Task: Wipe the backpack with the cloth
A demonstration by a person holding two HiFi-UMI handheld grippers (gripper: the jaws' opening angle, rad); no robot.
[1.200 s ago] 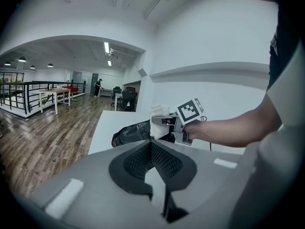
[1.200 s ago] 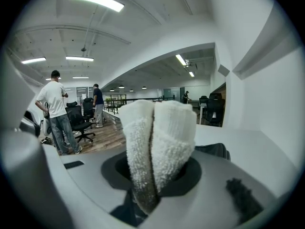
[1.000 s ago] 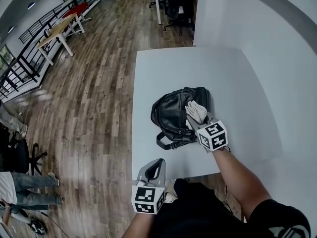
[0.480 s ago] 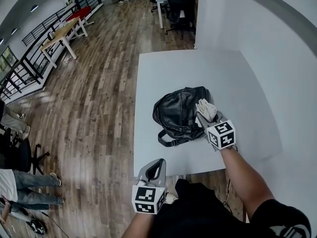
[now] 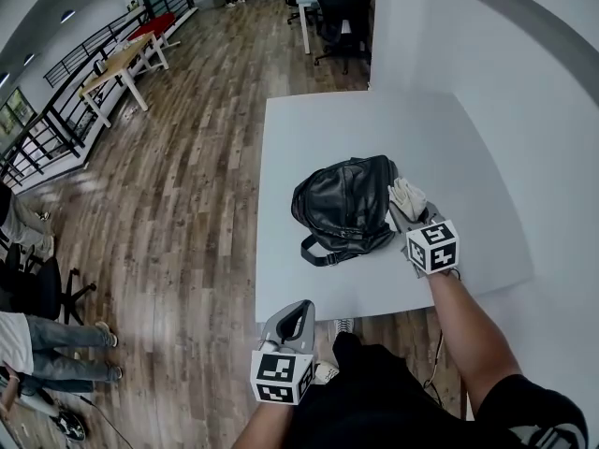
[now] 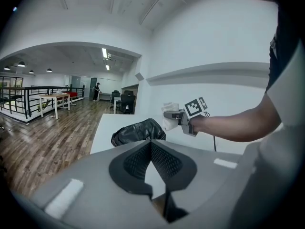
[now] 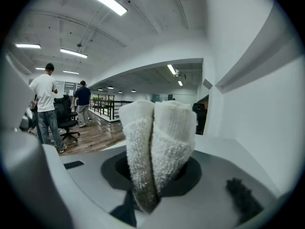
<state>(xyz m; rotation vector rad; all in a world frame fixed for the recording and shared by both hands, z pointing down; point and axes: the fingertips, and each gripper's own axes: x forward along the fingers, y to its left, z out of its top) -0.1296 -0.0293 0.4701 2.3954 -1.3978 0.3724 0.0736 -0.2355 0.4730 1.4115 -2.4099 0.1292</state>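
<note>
Head view: my right gripper (image 5: pixel 404 211) pinches the white cloth (image 5: pixel 407 195) just right of the black backpack (image 5: pixel 342 204) on the bench (image 5: pixel 309 129), my left gripper (image 5: pixel 296 316) closed, empty, nearer; wiping seems unfinished.

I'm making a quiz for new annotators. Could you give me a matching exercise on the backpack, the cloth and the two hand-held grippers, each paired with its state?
Things:
1. backpack
2. cloth
3. left hand-held gripper
4. right hand-held gripper

States:
A. shut on the cloth, beside the backpack
B. black, lying on the white table
C. shut and empty, held off the table's near edge
D. white, bunched between two jaws

Pairs: 1-B, 2-D, 3-C, 4-A
</note>
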